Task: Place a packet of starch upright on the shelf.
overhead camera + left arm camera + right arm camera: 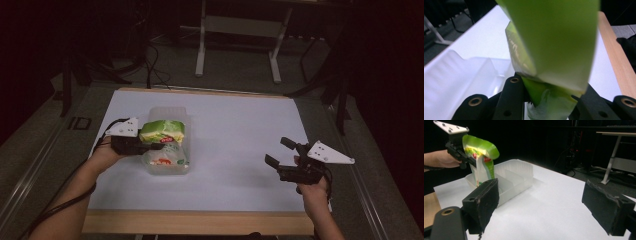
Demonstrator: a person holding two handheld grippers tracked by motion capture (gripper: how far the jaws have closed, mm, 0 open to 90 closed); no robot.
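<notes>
Hanging upright, top folded over, green bag (162, 135) pinched by left gripper (145, 145); right gripper (280, 152) gapes empty.

Tray (167, 112) on the left half of the table (235, 135), long side running near to far. Bag (162, 132) above the tray's near half, pinched in the left gripper (145, 145), lower end down inside the tray's near compartment. Left gripper just left of the tray, hand (107, 155) behind it toward the table's left edge. Right gripper (280, 152) well apart at the table's right side, near the right edge, jaws wide, nothing between them, pointing left toward the tray. Bare table between tray and right gripper. Desk legs (237, 45) on the floor beyond the far edge.
</notes>
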